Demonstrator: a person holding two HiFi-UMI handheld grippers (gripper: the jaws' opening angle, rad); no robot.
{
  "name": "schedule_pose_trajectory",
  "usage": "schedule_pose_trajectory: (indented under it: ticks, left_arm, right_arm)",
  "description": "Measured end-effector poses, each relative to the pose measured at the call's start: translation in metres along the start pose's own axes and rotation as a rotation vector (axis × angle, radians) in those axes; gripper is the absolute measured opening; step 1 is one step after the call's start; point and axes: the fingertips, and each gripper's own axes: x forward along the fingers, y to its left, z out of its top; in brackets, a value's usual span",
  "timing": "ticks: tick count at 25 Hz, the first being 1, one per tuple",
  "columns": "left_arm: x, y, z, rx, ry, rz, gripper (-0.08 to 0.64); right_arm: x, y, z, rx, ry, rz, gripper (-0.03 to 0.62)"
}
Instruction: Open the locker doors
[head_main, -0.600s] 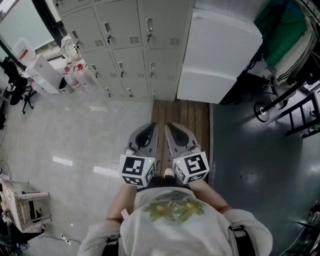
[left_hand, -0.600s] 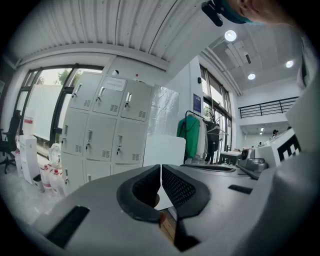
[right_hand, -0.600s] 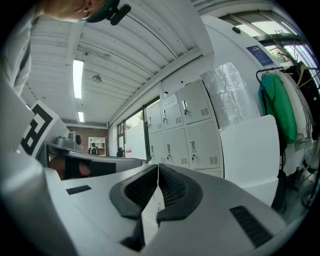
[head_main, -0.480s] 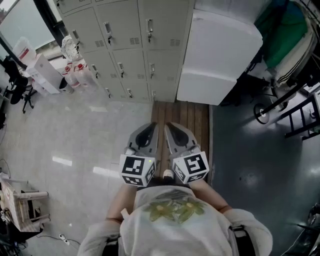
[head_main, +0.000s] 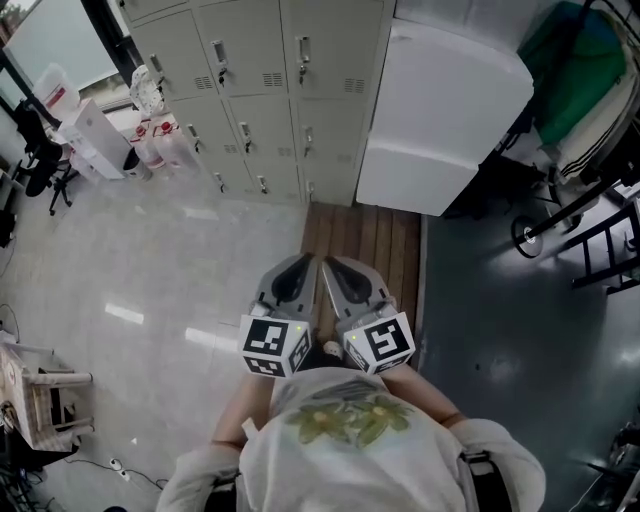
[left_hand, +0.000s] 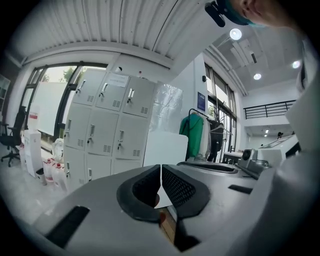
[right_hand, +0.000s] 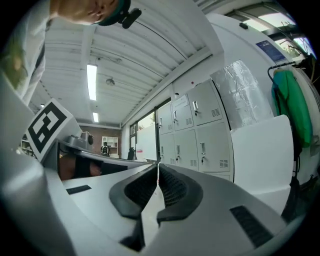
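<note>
A bank of pale grey lockers (head_main: 265, 90) stands ahead, all doors closed, each with a small handle and vent; it also shows in the left gripper view (left_hand: 102, 130) and the right gripper view (right_hand: 197, 130). My left gripper (head_main: 298, 265) and right gripper (head_main: 335, 265) are held side by side close to my chest, well short of the lockers, over a wooden floor strip (head_main: 365, 240). Both are shut with nothing between the jaws, as seen on the left gripper (left_hand: 161, 170) and the right gripper (right_hand: 158, 170) in their own views.
A white box-like cabinet (head_main: 440, 110) stands right of the lockers. White jugs and a bin (head_main: 150, 140) sit at the lockers' left. A wooden stool (head_main: 45, 405) is at lower left. Green clothing on a rack (head_main: 570, 60) and metal frames (head_main: 600, 240) are at right.
The view has shifted slightly forward and the two grippers have tilted a little closer together; the lockers stay closed.
</note>
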Motion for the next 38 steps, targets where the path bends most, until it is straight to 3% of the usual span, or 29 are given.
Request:
schedule_pose_trajectory:
  ticks: [6, 14, 26, 32, 38]
  left_arm:
    - [0.011, 0.017, -0.008, -0.005, 0.026, 0.027, 0.038]
    - [0.050, 0.060, -0.014, -0.062, 0.065, -0.003, 0.038]
    - [0.092, 0.177, 0.000, -0.089, 0.098, 0.027, 0.038]
    - [0.114, 0.220, 0.010, -0.076, 0.108, 0.001, 0.038]
    - [0.137, 0.237, -0.004, -0.100, 0.147, -0.028, 0.038]
  right_arm:
    - [0.011, -0.005, -0.016, 0.042, 0.041, 0.010, 0.034]
    - [0.059, -0.026, -0.040, 0.072, 0.109, -0.010, 0.034]
    - [0.182, -0.035, -0.052, 0.069, 0.167, 0.015, 0.034]
    - [0.224, -0.048, -0.057, 0.071, 0.181, -0.026, 0.034]
    - [0.240, -0.070, -0.076, 0.114, 0.215, -0.090, 0.034]
